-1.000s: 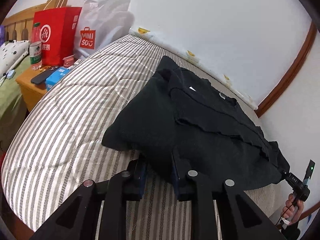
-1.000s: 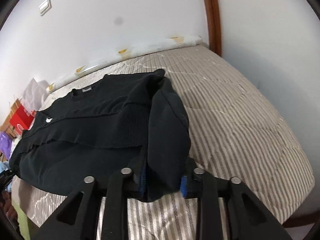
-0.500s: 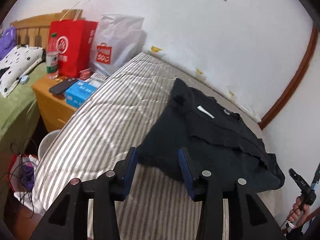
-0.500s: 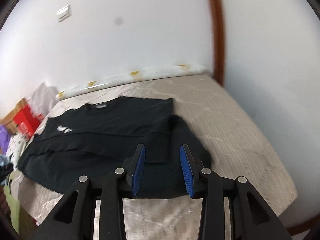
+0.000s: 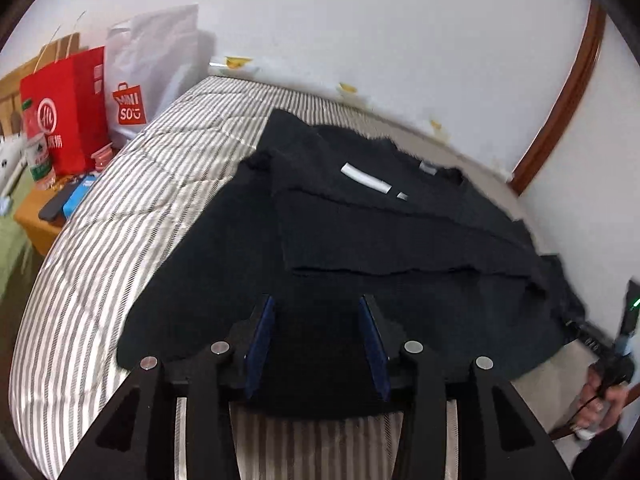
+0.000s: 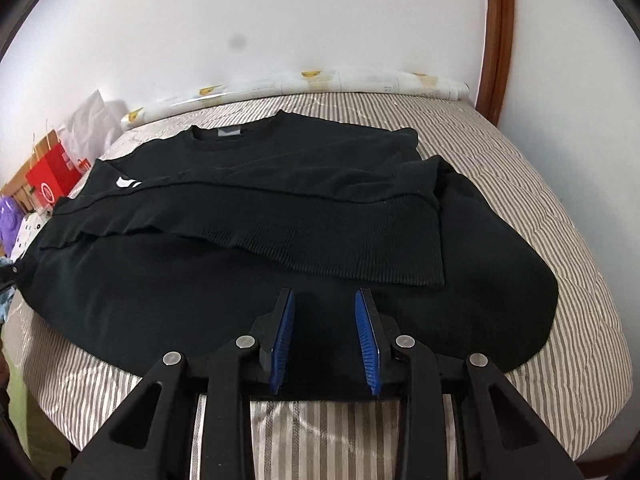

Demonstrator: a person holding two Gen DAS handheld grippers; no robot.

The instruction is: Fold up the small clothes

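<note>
A black sweater (image 5: 380,240) lies spread on the striped mattress (image 5: 120,232), its sleeves folded across the body and its near hem toward me. It also shows in the right wrist view (image 6: 260,216), with a ribbed cuff (image 6: 360,248) on top. My left gripper (image 5: 316,312) is open and empty, its blue pads just over the near left hem. My right gripper (image 6: 324,308) is open and empty over the near right hem. The right gripper's handle (image 5: 616,344) shows at the right edge of the left wrist view.
A red paper bag (image 5: 68,108) and a white Miniso bag (image 5: 148,80) stand beyond the bed's left end, by a wooden bedside table (image 5: 36,216) with a bottle (image 5: 36,148) and small items. White walls and a brown door frame (image 6: 496,32) border the mattress (image 6: 540,184).
Both grippers have let go of the sweater's edge and opened. They pulled back, then came forward again over the near hem. The sweater now lies flat.
</note>
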